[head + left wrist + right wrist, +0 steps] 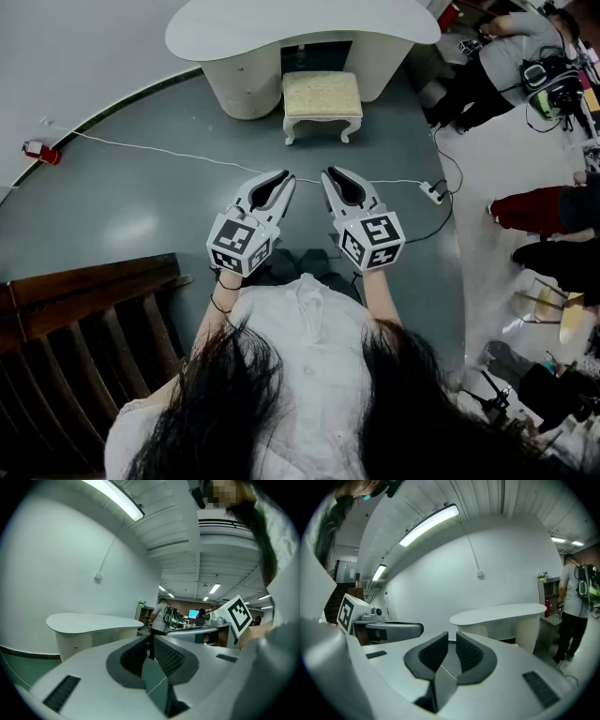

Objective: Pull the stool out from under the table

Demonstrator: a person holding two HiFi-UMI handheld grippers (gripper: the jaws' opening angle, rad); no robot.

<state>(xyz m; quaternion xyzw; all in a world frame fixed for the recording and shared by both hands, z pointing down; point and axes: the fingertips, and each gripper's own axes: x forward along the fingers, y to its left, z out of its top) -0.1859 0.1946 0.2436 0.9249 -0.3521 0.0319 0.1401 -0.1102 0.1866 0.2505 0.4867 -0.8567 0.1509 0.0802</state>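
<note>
Stool stands at the table edge — open floor before it.

An open lab-like workspace: cream kidney-shaped desk on grey floor, trailing white cable, fluorescent strip light, a bystander wearing a backpack.

the room was brightly and evenly lit from above. a ceiling strip light glared white in the left gripper view, and a second strip light in the right gripper view. both gripper views bowed strongly towards dark round edges. the left gripper, close to the lens, looked soft. the grey floor carried a faint sheen and weak shadows.
</note>
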